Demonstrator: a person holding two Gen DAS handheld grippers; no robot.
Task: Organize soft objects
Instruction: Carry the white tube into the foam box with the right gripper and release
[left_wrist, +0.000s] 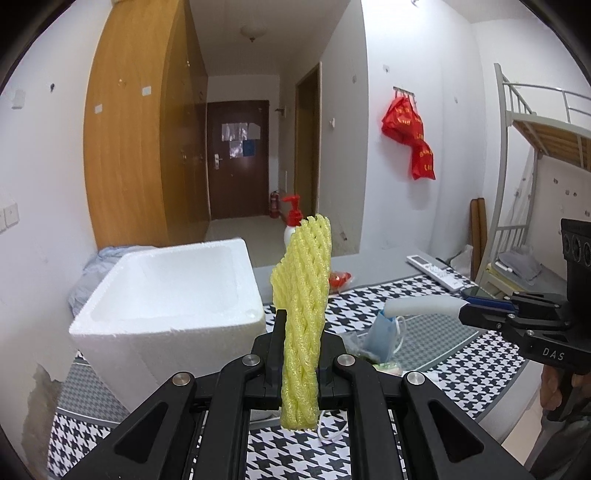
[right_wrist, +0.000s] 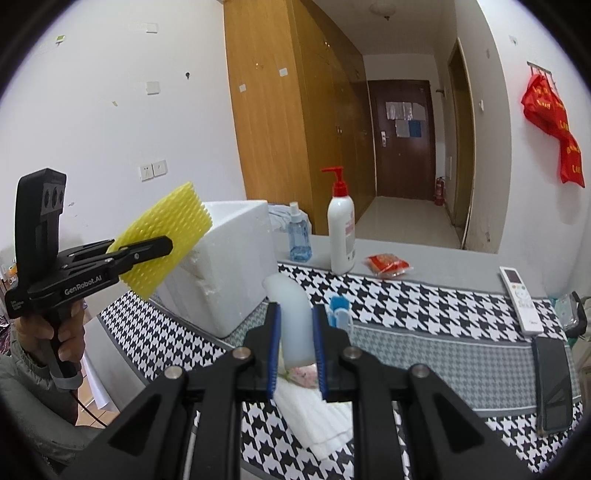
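L gripper (left_wrist: 300, 363) pinches yellow foam net (left_wrist: 301, 325) upright, frame centre, w/ white foam box (left_wrist: 166, 295) behind at left; R gripper (right_wrist: 296, 343) clamps white foam tube (right_wrist: 291, 317) over houndstooth cloth (right_wrist: 406, 306); only R view shows spray bottle (right_wrist: 299, 232), phone (right_wrist: 552, 384).

A table covered with a black-and-white houndstooth cloth (right_wrist: 424, 295) with grey bands. On it: a white foam box (right_wrist: 229, 266) at 9 o'clock, a blue spray bottle (right_wrist: 298, 236) and white pump bottle (right_wrist: 341, 229) at 12, a red packet (right_wrist: 386, 264) just beside them, a white remote (right_wrist: 521, 299) at 2, a dark phone (right_wrist: 552, 384) at 4, folded white cloth (right_wrist: 314, 417) at 6.
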